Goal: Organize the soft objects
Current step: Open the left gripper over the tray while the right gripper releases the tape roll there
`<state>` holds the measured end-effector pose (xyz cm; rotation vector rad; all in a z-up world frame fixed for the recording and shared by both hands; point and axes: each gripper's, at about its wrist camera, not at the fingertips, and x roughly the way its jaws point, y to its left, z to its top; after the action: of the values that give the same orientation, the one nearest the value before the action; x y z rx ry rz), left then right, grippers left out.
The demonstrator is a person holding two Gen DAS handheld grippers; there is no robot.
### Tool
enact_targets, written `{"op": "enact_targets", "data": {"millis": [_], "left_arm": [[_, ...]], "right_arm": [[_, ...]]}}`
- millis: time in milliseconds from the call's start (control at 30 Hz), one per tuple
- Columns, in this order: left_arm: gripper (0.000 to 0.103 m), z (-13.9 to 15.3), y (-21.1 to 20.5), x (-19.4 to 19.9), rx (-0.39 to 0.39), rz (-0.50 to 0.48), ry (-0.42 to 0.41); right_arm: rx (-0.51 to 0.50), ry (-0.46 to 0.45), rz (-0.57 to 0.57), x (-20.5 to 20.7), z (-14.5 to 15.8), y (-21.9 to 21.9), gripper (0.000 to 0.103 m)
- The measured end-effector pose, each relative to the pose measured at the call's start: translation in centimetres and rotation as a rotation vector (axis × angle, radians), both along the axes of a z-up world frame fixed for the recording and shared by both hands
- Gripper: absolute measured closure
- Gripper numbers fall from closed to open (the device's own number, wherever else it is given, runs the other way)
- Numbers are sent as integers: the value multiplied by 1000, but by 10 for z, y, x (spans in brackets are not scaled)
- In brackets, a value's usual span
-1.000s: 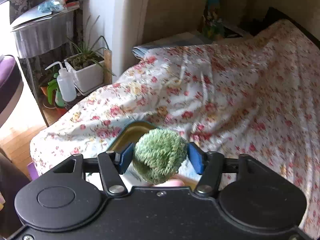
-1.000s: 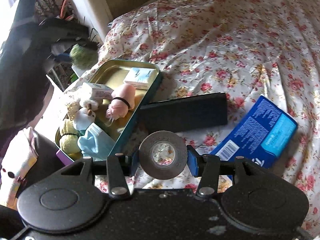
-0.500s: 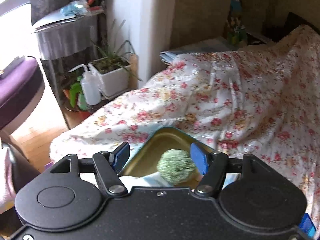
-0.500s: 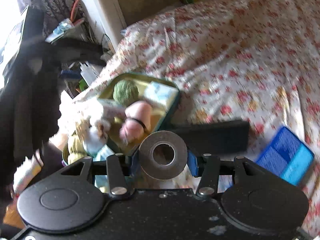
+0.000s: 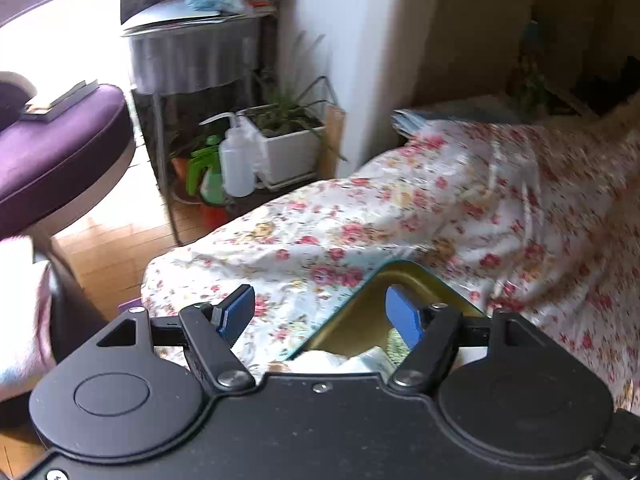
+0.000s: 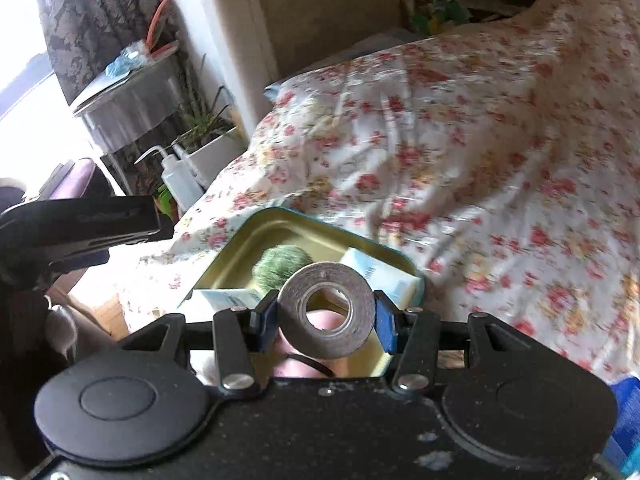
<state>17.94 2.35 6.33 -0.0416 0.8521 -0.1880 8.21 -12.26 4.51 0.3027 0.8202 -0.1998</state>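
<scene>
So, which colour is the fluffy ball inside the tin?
Green, a mottled light and dark; the fluffy ball shows best in the right wrist view.

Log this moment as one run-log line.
left gripper: open, empty | right gripper: shut on tape roll | green pompom: in tin

Both wrist views close above the tin (image 5: 436, 280) (image 6: 280, 220), facing across the floral bedspread (image 5: 440, 208) (image 6: 460, 140)
</scene>
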Motion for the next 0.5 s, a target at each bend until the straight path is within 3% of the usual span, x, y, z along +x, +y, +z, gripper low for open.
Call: {"op": "enact_targets", "data": {"millis": [167,300,500], "left_arm": [[35,0,12,3,-11,43,10],[35,0,14,1,-5,40,9],[32,6,15,-6,1,25,4]], "right_arm": [[-4,3,32,20,-7,15,54],[0,-11,48,25,-8,24,44],[-11,-8,40,12,-6,21,43]]}}
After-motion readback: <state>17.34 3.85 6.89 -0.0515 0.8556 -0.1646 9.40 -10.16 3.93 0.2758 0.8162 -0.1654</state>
